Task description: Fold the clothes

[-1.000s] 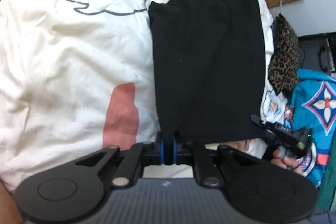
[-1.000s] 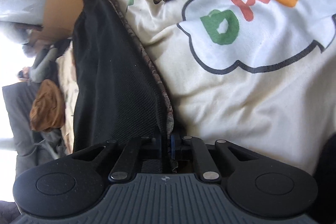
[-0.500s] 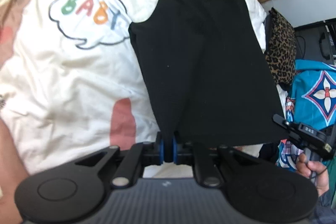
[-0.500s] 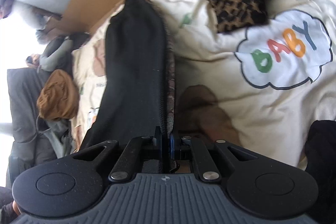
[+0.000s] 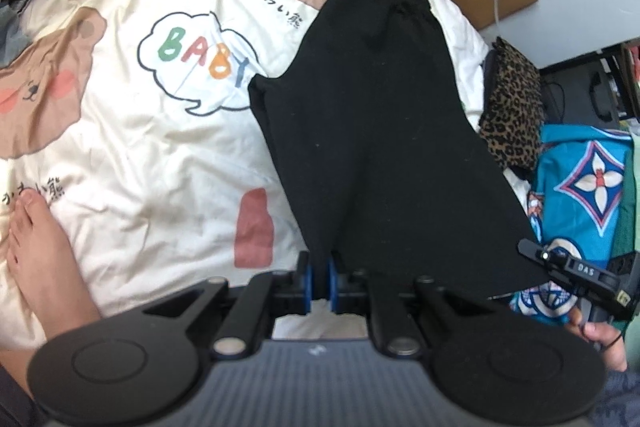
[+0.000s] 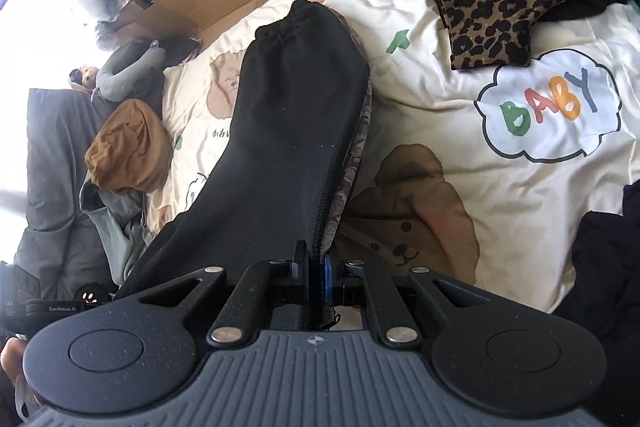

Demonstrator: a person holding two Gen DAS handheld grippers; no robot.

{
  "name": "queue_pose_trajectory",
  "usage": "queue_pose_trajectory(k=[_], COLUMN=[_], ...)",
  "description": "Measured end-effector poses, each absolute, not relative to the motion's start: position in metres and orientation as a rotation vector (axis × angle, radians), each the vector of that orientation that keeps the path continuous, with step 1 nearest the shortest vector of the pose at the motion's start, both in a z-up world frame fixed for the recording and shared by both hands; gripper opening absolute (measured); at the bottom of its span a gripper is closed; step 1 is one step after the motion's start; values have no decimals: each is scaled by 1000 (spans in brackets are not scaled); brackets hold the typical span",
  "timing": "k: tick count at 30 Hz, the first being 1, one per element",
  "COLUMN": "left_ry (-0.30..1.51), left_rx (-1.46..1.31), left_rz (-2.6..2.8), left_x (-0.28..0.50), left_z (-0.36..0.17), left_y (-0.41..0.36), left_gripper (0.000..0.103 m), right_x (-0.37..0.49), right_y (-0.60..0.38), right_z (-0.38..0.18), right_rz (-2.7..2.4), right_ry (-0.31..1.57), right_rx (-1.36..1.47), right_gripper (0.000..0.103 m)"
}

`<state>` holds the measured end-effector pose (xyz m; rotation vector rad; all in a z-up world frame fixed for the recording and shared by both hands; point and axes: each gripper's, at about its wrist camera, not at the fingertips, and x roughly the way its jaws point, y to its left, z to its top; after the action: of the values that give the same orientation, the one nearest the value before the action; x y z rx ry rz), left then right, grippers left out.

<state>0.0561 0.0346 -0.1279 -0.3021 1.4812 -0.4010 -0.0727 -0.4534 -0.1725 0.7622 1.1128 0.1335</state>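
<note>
The black garment (image 5: 372, 147) hangs above the bear-print bedding (image 5: 152, 155), the left gripper (image 5: 319, 281) and the right gripper (image 6: 316, 277) each pinching a near corner. It looks halved lengthwise — hard to confirm — with cross folds seemingly left.

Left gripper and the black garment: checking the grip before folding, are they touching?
Touching. The left wrist view shows the left gripper with its jaws pinched on the black garment's edge.
</note>
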Motion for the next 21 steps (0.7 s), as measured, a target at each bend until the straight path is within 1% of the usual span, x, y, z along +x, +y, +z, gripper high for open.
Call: queue_pose_trajectory(k=[5,12,21], left_ry=[1496,1512,1529], left_rx=[-284,-300,-410], left_rz=[-427,-404,-370], left_x=[45,46,54], left_z=[-125,-133,-147], left_y=[33,36,47], left_gripper=[8,8,8], right_x=[-81,-89,-89], right_y=[-455,-454,-469], right_z=[-174,-196,-212], right_rz=[120,121,141], right_ry=[1123,1124,1084], right_rx=[777,856,955], right_gripper=[5,5,5])
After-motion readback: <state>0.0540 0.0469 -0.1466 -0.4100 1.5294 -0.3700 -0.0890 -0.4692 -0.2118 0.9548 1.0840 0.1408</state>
